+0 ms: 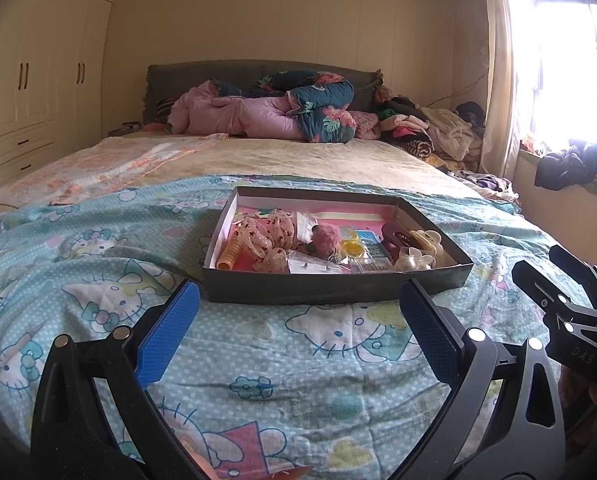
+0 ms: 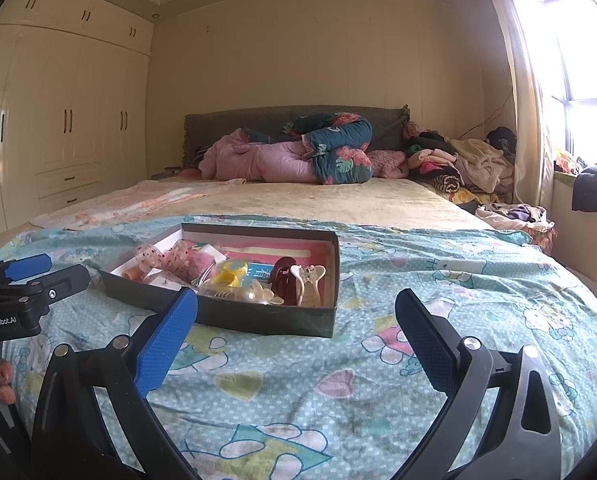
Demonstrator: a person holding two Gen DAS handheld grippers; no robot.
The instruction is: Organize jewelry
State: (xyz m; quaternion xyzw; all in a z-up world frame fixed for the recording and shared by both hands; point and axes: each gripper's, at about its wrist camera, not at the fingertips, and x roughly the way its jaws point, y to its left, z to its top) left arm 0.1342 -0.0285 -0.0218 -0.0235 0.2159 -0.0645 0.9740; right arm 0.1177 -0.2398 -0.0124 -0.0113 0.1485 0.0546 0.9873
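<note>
Both my tongs are spread wide, nothing between the pads. Left gripper (image 1: pixel 298 316) hovers over the blue cartoon-print quilt (image 1: pixel 306 360), just short of the dark shallow box (image 1: pixel 338 284) at 12 o'clock. Right gripper (image 2: pixel 296 328) has the box (image 2: pixel 266 316) at 11 o'clock. Inside: orange coil (image 1: pixel 228 256) at the left end, yellow piece (image 1: pixel 352 246) mid-box, maroon claw clip (image 2: pixel 283 276) beside a cream claw clip (image 2: pixel 308 286) at the right end. Small clear packets look like earrings, hard to tell
</note>
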